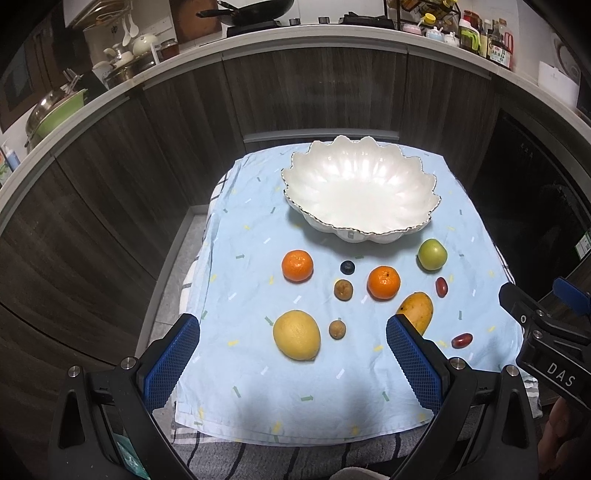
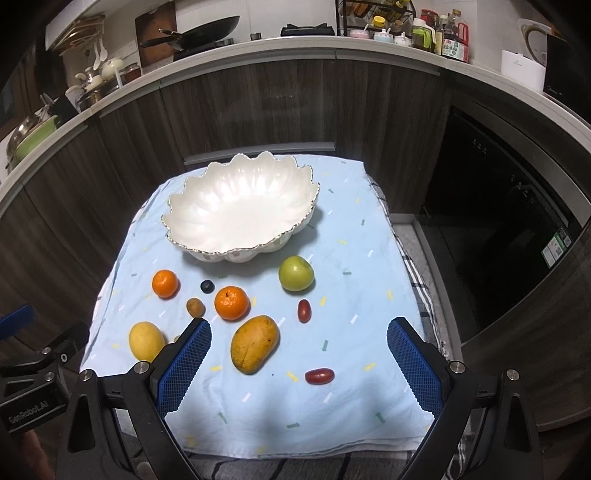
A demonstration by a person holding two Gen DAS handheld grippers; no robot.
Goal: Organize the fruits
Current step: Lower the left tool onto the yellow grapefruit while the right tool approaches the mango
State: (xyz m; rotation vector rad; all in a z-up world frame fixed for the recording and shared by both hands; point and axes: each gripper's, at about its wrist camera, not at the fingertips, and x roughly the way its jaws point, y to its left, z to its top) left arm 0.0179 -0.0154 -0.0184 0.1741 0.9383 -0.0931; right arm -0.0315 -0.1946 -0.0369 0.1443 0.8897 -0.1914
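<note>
An empty white scalloped bowl (image 1: 360,192) (image 2: 240,210) stands at the far side of a light blue cloth (image 1: 258,387). Before it lie two oranges (image 1: 297,266) (image 1: 383,283), a green apple (image 1: 432,254), a mango (image 1: 419,308) (image 2: 255,343), a lemon (image 1: 296,334), a blueberry (image 1: 347,267), two small brown fruits (image 1: 343,290) (image 1: 337,328) and two red oval fruits (image 1: 441,287) (image 1: 462,340). My left gripper (image 1: 291,354) is open and empty, above the cloth's near part. My right gripper (image 2: 299,362) is open and empty, above the mango and a red fruit (image 2: 319,376).
The cloth covers a small table in front of dark wooden kitchen cabinets (image 1: 314,96). A counter above holds a wok (image 1: 255,11), pots (image 1: 55,110) and bottles (image 1: 487,40). A dark oven door (image 2: 498,229) is to the right. The right gripper's body (image 1: 546,332) shows at the left wrist view's right edge.
</note>
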